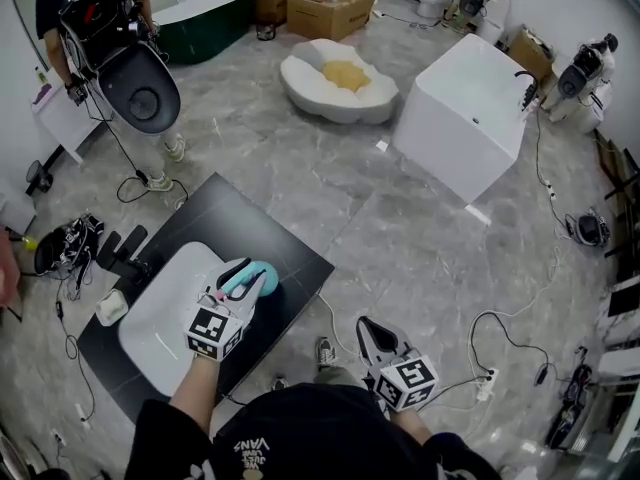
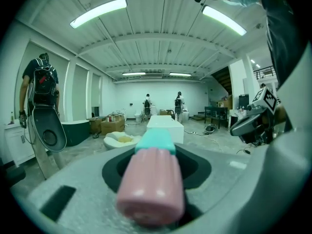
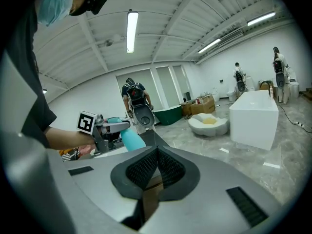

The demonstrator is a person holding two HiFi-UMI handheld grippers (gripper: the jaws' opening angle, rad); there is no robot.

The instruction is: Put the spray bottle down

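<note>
The spray bottle [image 1: 257, 274] is teal with a pink part, seen close up in the left gripper view [image 2: 152, 189]. My left gripper [image 1: 243, 284] is shut on it and holds it over the right end of a white basin [image 1: 155, 318], which is set in a black countertop [image 1: 290, 258]. In the right gripper view the bottle [image 3: 131, 139] hangs from the left gripper [image 3: 105, 128]. My right gripper [image 1: 368, 330] is off the counter's right corner over the floor. Its jaws [image 3: 155, 152] are shut with nothing between them.
A white bathtub [image 1: 465, 108] and a white shell-shaped basin [image 1: 335, 78] stand on the grey floor beyond. A person [image 1: 90, 28] carrying a toilet seat stands at the far left. Cables [image 1: 510, 343] trail on the right. A small white dish [image 1: 112, 306] lies beside the sink.
</note>
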